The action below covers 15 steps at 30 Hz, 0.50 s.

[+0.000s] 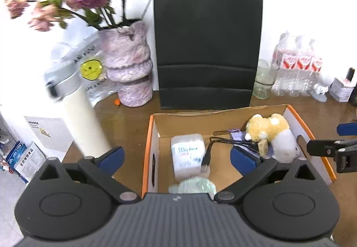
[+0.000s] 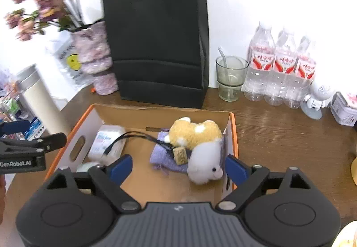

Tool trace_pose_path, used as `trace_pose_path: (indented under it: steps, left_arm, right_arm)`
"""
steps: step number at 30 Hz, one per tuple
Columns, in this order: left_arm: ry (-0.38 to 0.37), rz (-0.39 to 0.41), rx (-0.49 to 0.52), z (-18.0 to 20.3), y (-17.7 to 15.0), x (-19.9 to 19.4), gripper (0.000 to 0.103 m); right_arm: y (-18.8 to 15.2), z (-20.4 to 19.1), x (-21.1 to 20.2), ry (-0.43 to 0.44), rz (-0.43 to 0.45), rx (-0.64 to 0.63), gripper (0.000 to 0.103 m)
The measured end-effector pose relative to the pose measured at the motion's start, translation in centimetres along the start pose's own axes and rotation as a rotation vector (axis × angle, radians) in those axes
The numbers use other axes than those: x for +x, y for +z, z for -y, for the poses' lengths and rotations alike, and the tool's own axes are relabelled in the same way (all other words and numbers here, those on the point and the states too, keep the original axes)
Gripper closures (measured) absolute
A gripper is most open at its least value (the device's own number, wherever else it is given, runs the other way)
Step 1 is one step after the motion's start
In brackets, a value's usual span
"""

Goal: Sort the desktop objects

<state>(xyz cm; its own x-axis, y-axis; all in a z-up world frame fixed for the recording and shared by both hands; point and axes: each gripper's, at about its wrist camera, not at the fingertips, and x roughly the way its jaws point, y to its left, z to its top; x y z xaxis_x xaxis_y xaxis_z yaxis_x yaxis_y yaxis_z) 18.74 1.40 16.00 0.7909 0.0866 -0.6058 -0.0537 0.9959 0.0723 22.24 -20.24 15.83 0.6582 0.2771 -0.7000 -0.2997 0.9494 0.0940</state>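
The cardboard box (image 2: 232, 133) with orange edges sits on the brown wooden surface (image 2: 279, 135), open at the top. Inside it, a plush dog (image 2: 198, 137) lies against the right wall on a purple cloth (image 2: 160, 157), with a black cable (image 2: 136, 135) running across from it to a white tissue pack (image 2: 107, 142) at the left wall. The middle of the box floor is bare cardboard.

The left hand-held gripper (image 1: 177, 157) hangs above the box's left half, its blue pads spread wide with nothing between them. The right hand-held gripper (image 2: 178, 166) hangs above the right half, likewise spread and empty.

Just behind the box stands a black paper bag (image 2: 156, 41). Left of that bag is a pink vase (image 2: 96, 57) of flowers; right of it a glass cup (image 2: 231, 78) and three water bottles (image 2: 281, 68). The surface right of the box lies bare.
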Motion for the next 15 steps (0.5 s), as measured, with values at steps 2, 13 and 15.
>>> trace_pose_path:
  steps: [2,13,15]
  left_arm:
    - [0.011,0.079,-0.011,0.1,-1.9,-1.7,0.0]
    - [0.015,0.43,0.005,1.8,-11.8,-9.3,0.0]
    - [0.024,0.432,0.017,2.1,-12.2,-10.1,0.0]
  right_arm:
    - [-1.7,-0.3,-1.0,0.002,0.045,0.004,0.013]
    - [-13.0,-1.6,-6.6,-0.027,0.438,0.012,0.013]
    - [-13.5,-1.6,-6.9,-0.02,0.432,0.042,0.013]
